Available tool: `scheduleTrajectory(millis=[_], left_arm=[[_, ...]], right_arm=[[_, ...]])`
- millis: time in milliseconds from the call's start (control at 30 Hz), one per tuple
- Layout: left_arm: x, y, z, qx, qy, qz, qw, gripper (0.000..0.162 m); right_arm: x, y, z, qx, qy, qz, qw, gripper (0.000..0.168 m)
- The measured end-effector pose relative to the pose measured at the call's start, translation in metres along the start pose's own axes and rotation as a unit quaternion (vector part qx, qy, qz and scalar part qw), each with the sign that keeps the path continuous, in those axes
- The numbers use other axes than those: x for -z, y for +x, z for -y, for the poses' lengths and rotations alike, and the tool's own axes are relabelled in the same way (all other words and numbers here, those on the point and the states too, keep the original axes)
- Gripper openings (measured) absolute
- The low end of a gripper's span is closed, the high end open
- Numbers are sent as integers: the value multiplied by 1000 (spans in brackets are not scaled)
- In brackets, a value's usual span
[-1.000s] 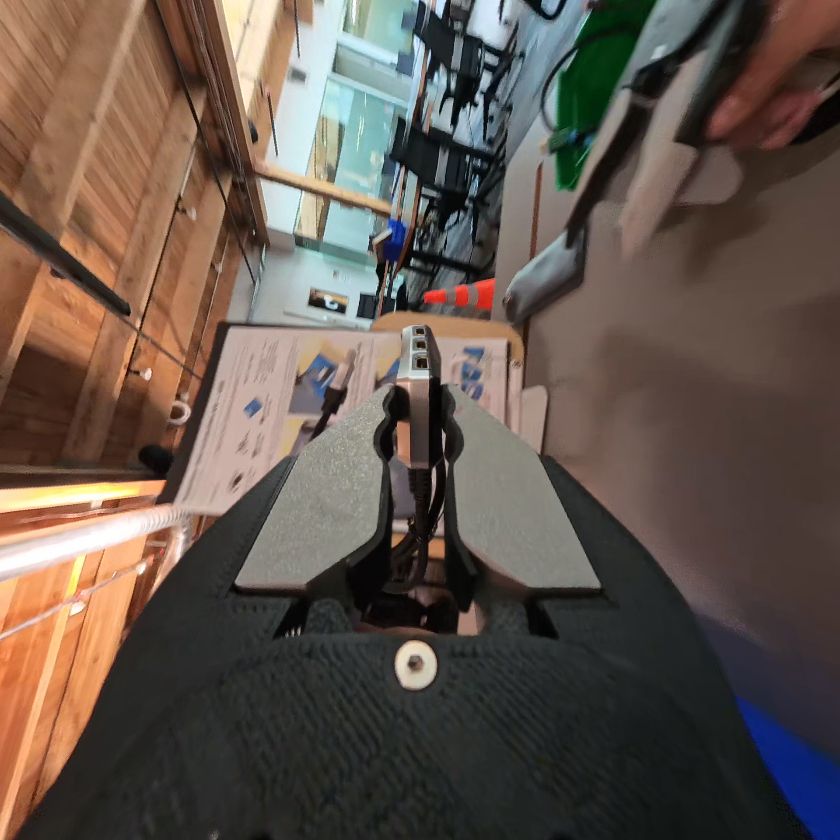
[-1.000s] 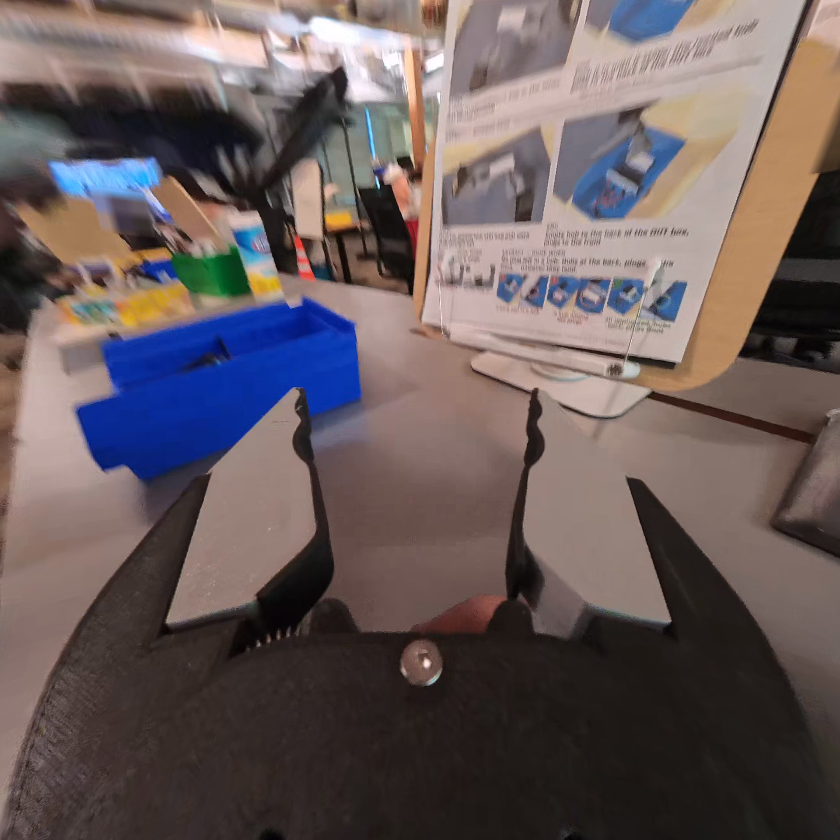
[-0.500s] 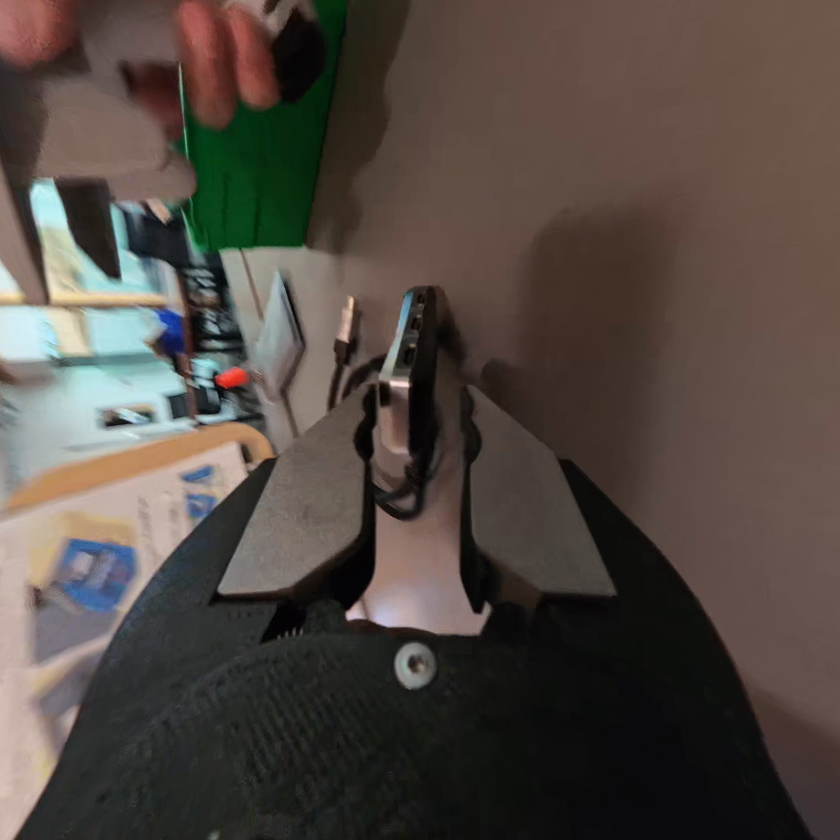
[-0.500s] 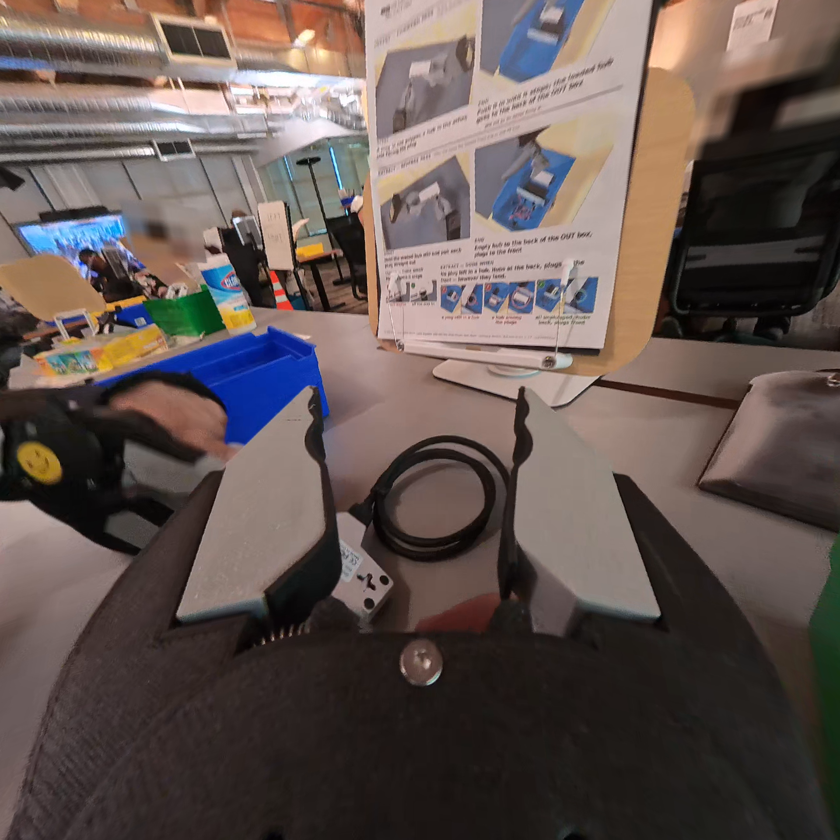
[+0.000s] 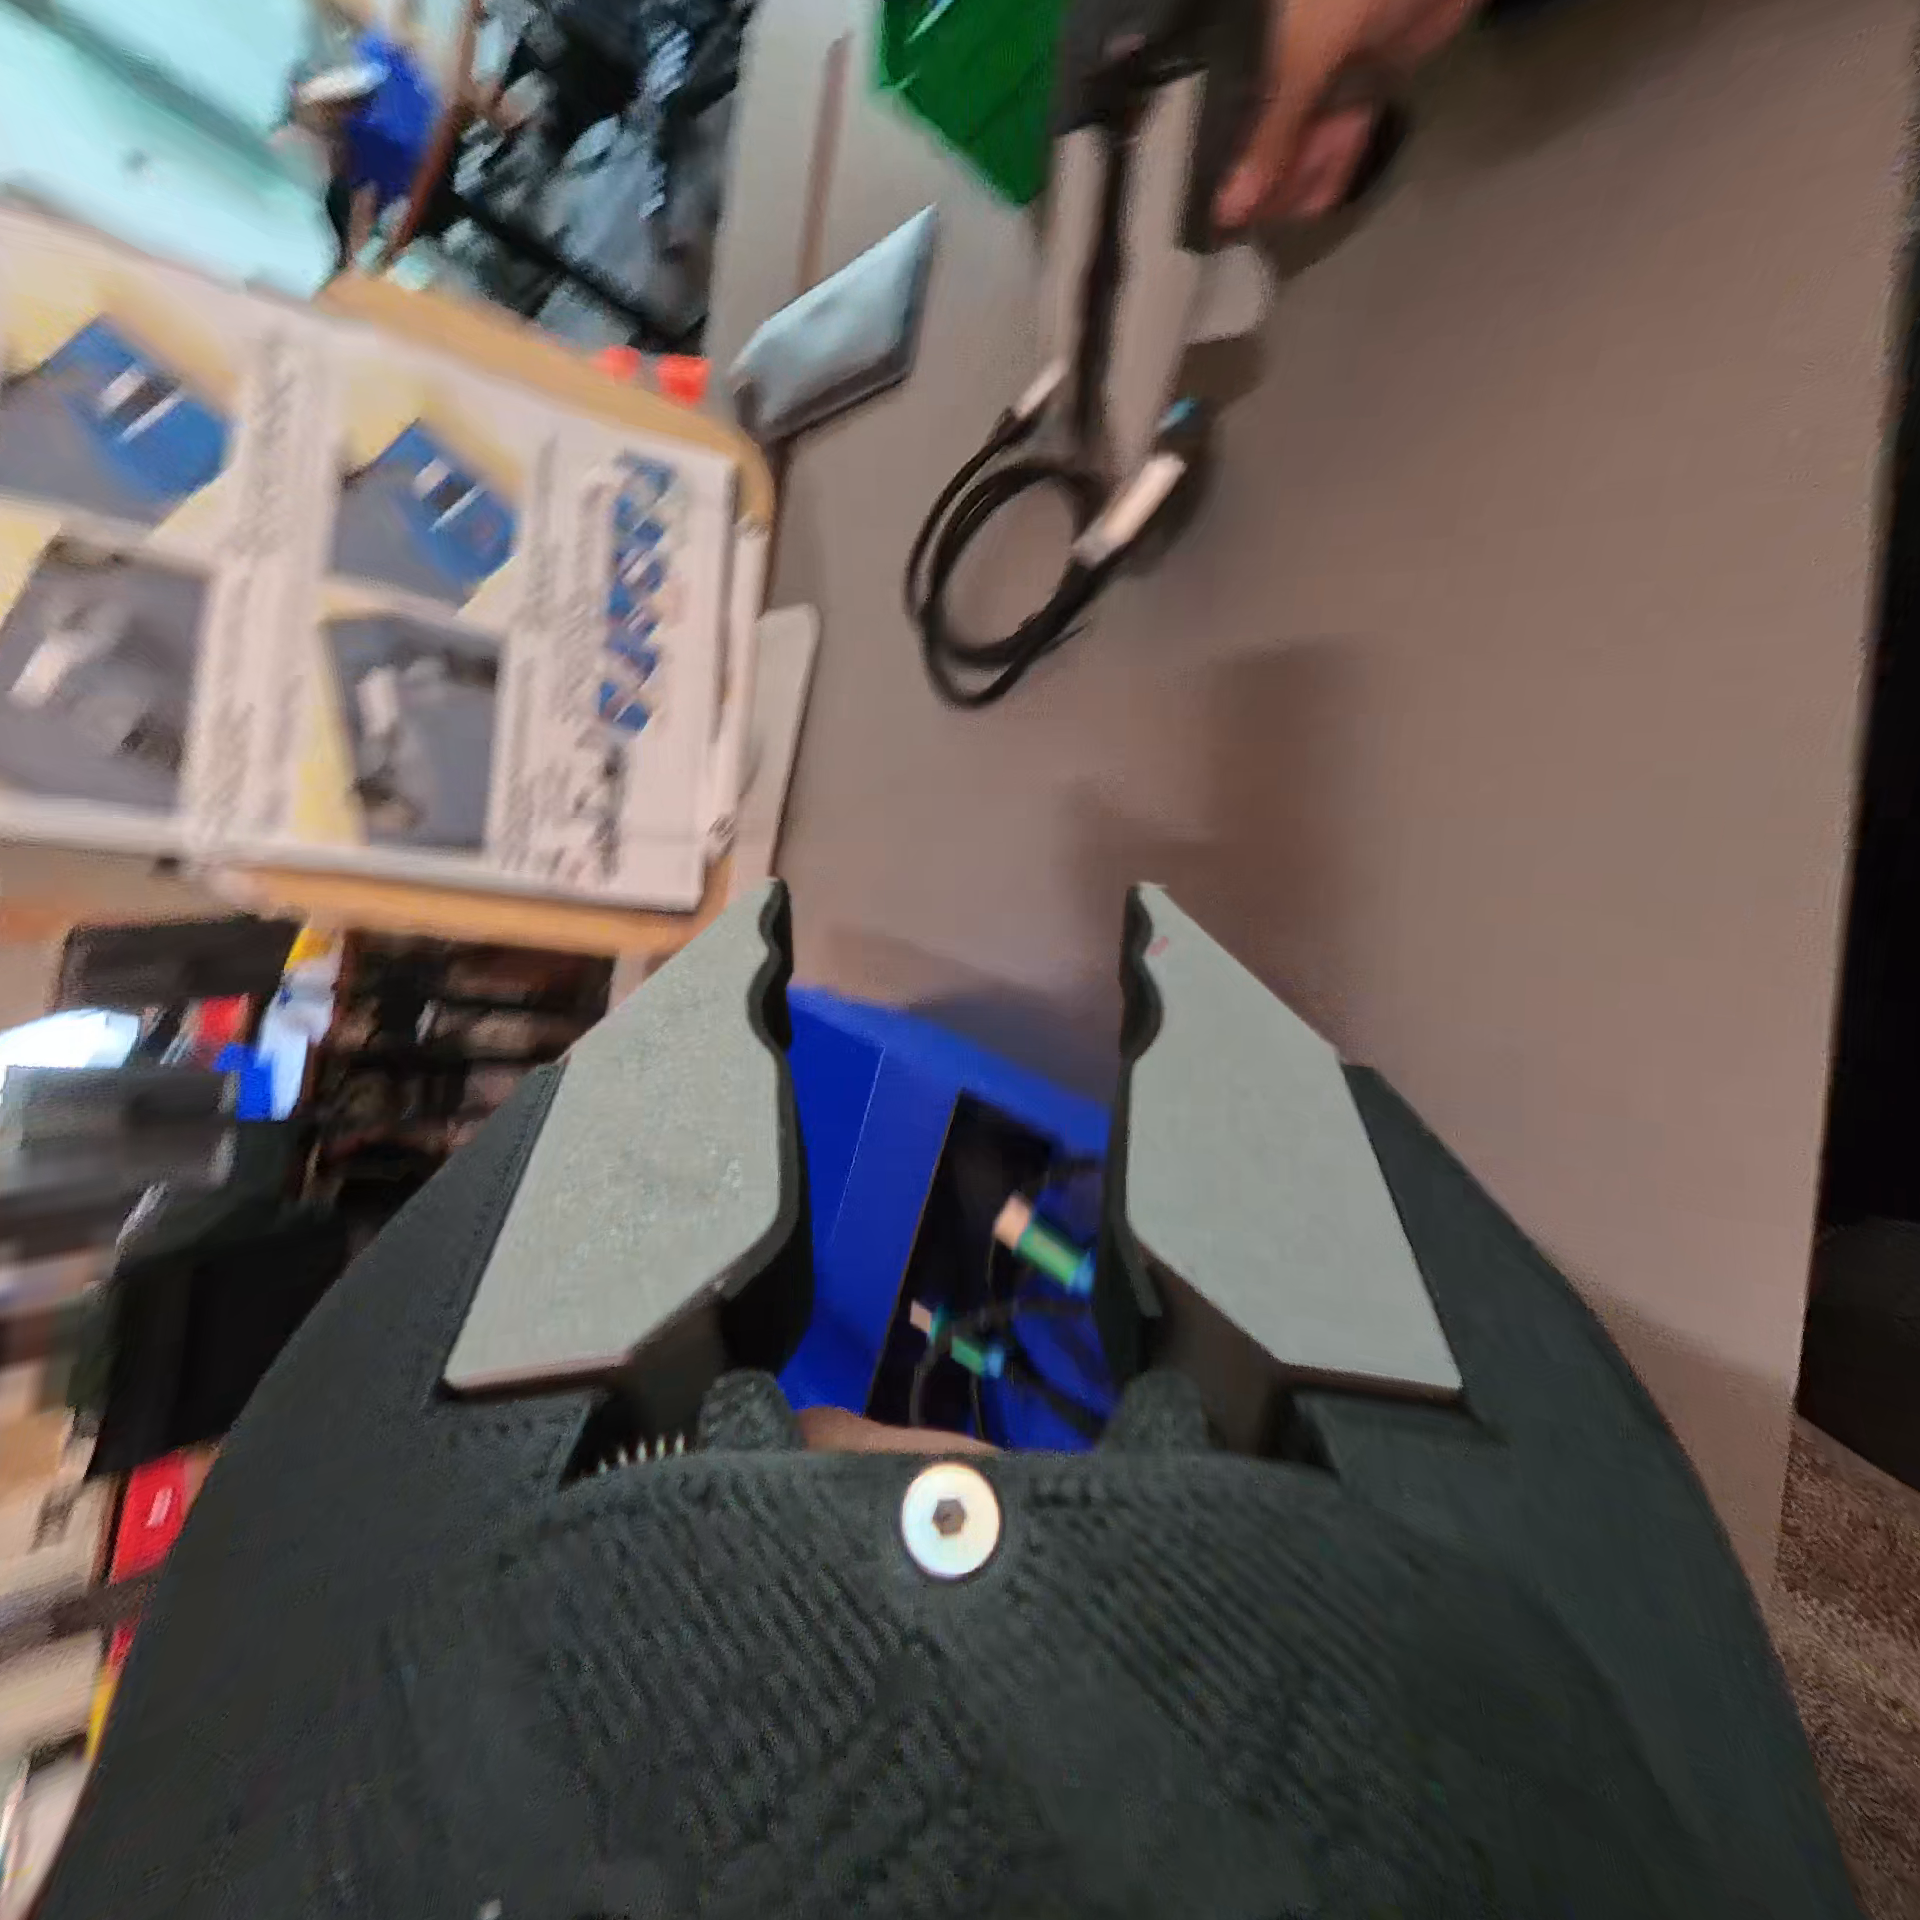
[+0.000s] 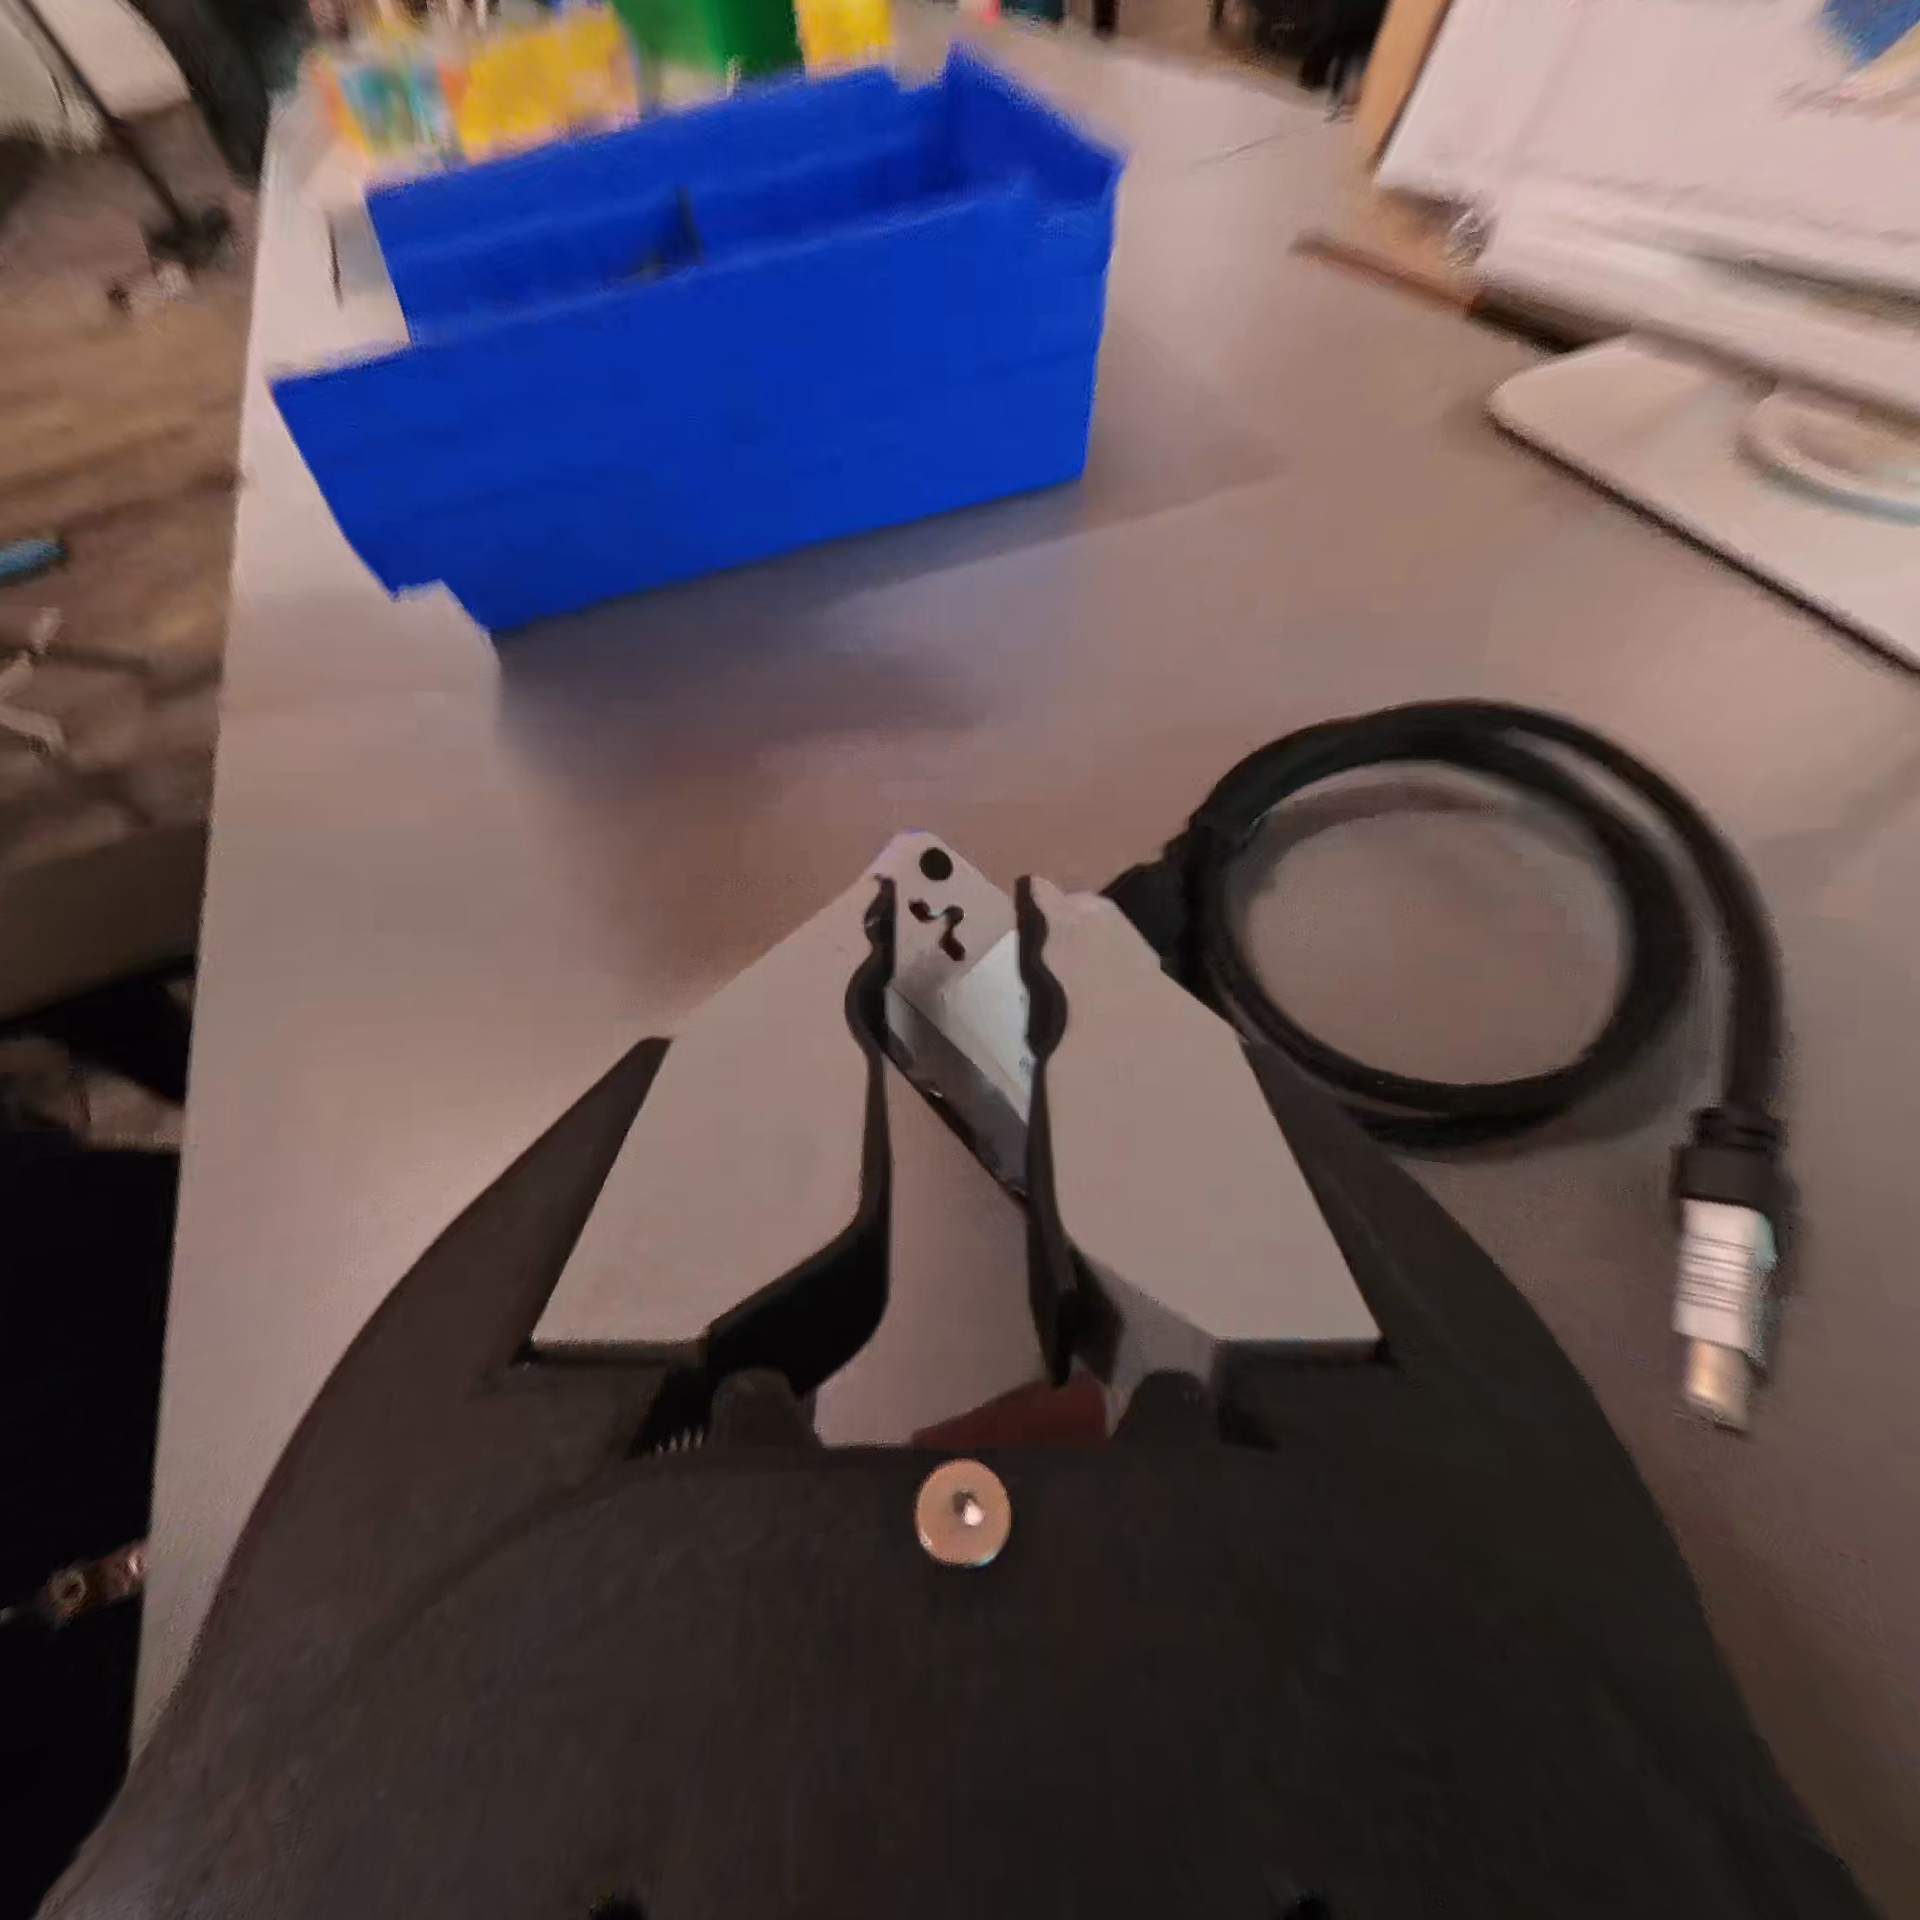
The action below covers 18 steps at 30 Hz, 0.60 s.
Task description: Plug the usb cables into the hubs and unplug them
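Observation:
My right gripper (image 6: 951, 894) is shut on a flat silver hub (image 6: 940, 971) low over the grey table (image 6: 520, 883). The hub's black cable (image 6: 1704, 904) lies coiled to the right and ends in a silver plug (image 6: 1725, 1278). My left gripper (image 5: 951, 920) is open and empty, over a blue bin (image 5: 883, 1070) that holds cables with green-tipped plugs (image 5: 1039, 1252). The left wrist view shows the right gripper (image 5: 1122, 260) farther off in a hand, with the coiled cable (image 5: 920, 582) below it.
The blue bin (image 6: 727, 416) stands at the back left of the table. A printed instruction board (image 5: 416, 623) on a white stand (image 6: 1714, 468) is beside it. A grey pouch (image 5: 842, 332) and a green object (image 5: 966, 73) lie farther along. The table edge (image 5: 1860, 935) runs at the right. Spacing between my two grippers at the tips: around 25 centimeters.
My left gripper let go of the hub, opened and drew back over the blue bin. My right gripper came down and shut on the hub on the table.

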<state>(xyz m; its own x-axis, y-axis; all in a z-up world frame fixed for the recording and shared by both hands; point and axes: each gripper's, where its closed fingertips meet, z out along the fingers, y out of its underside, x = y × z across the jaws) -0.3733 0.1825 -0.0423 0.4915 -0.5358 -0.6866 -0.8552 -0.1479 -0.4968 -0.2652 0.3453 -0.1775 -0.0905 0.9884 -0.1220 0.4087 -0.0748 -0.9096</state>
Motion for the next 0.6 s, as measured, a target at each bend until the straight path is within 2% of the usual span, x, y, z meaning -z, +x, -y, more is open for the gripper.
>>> scheduleTrajectory(millis=[33,67,133,167,233,300,433,600], left_arm=[[12,-7,-14,23,-18,29,999,57],[23,-11,-29,55,-37,47,997,55],[38,-7,-54,141,-53,42,988,53],[44,-6,-65,186,-59,42,980,48],[51,-13,-94,251,-90,76,961,45],[56,-19,-128,307,-135,113,935,44],[45,-13,-170,404,-164,87,896,41],[6,14,-225,441,-246,22,863,41]], right_arm=[[-9,-5,-9,13,-27,4,1000,7],[-17,-10,-20,34,-59,6,998,3],[-32,-13,-40,89,-115,-10,989,2],[-35,-14,-39,113,-114,-25,987,3],[-33,-13,-31,132,-100,-43,985,18],[-27,-13,-18,105,-62,-36,992,20],[-12,1,2,17,12,-25,999,20],[3,28,10,-29,51,-63,996,20]])
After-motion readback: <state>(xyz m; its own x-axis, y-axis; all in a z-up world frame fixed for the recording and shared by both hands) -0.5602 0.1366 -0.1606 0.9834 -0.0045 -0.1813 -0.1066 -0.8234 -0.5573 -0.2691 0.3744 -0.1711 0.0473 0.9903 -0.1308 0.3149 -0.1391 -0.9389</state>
